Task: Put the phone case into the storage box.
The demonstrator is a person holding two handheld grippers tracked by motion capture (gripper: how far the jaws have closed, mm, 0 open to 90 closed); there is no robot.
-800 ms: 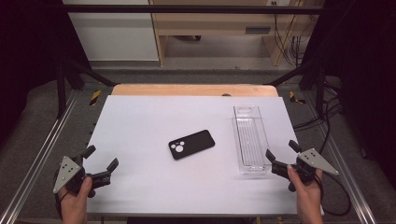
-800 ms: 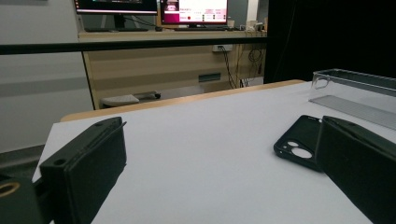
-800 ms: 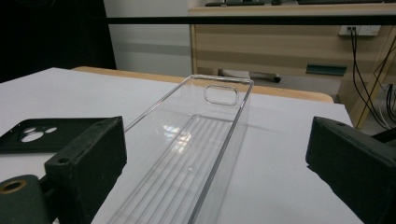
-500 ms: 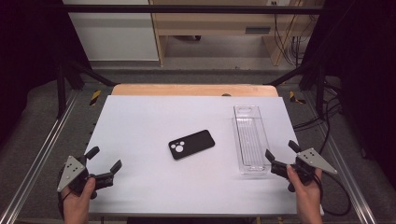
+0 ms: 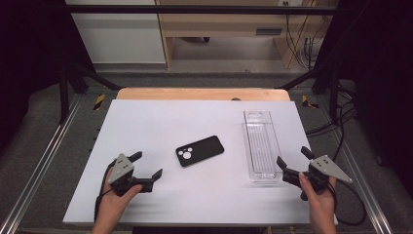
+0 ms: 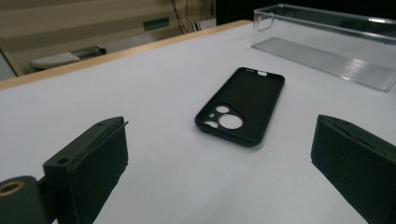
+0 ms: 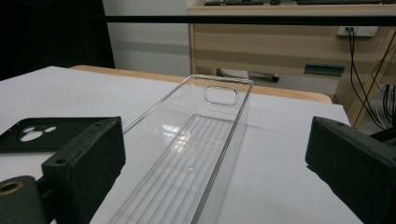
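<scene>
Bare white table (image 5: 160,122) surrounds the black phone case (image 5: 199,150) lying flat at centre — camera cutouts toward the near-left. The left gripper (image 5: 146,171), jaws spread and empty, sits near its front-left; the right gripper (image 5: 294,163), likewise spread, hovers at the near end of the clear tray (image 5: 261,145) by the right edge.

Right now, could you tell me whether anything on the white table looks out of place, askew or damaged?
Nothing stands out as damaged or spilled. The black phone case lies flat at an angle to the table edges, camera cutouts nearest the left gripper. The clear plastic tray sits straight and empty before the right gripper. Both grippers are open.
</scene>
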